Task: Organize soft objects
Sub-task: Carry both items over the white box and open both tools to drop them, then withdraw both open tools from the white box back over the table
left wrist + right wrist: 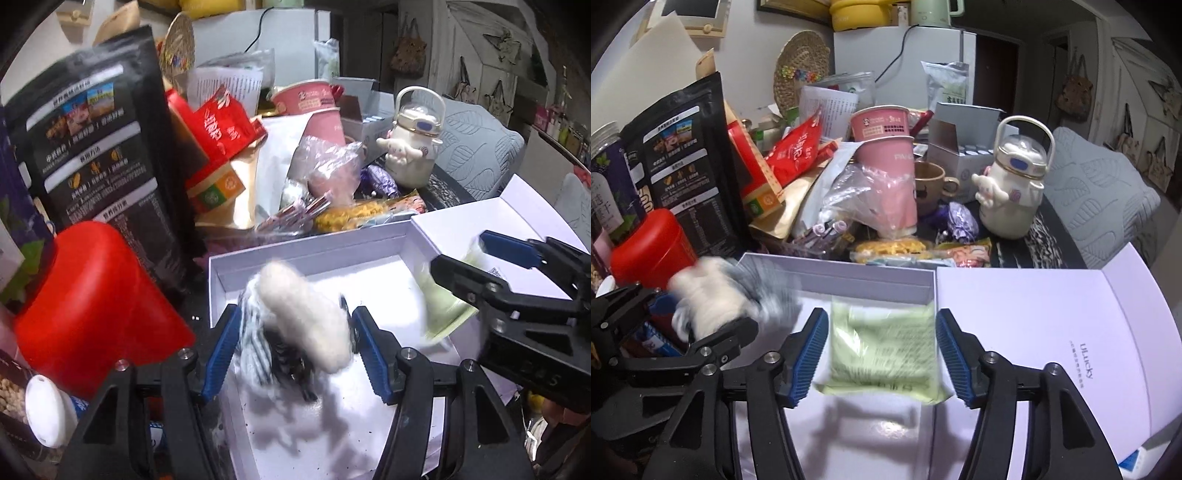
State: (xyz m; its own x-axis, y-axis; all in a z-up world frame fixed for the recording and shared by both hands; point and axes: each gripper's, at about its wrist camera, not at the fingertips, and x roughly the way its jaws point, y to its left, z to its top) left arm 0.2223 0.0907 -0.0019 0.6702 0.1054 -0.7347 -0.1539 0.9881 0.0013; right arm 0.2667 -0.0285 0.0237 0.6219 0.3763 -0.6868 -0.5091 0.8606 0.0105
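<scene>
A fluffy white and striped soft toy (295,317), blurred, hangs between the blue pads of my left gripper (295,350), just over the floor of an open white box (218,280). The pads stand slightly off it, so that gripper is open. A pale green soft packet (882,343), also blurred, sits between the pads of my right gripper (882,354) over the same box (849,280); its jaws are open too. The left gripper (701,332) and the toy (716,299) show at the left of the right wrist view. The right gripper (480,266) shows at the right of the left wrist view.
The box's white lid (1034,314) lies open to the right. A red canister (92,295) and a black pouch (103,147) crowd the left. Behind the box are snack packets (905,251), stacked pink cups (886,166), a brown mug (931,184) and a white character bottle (1015,184).
</scene>
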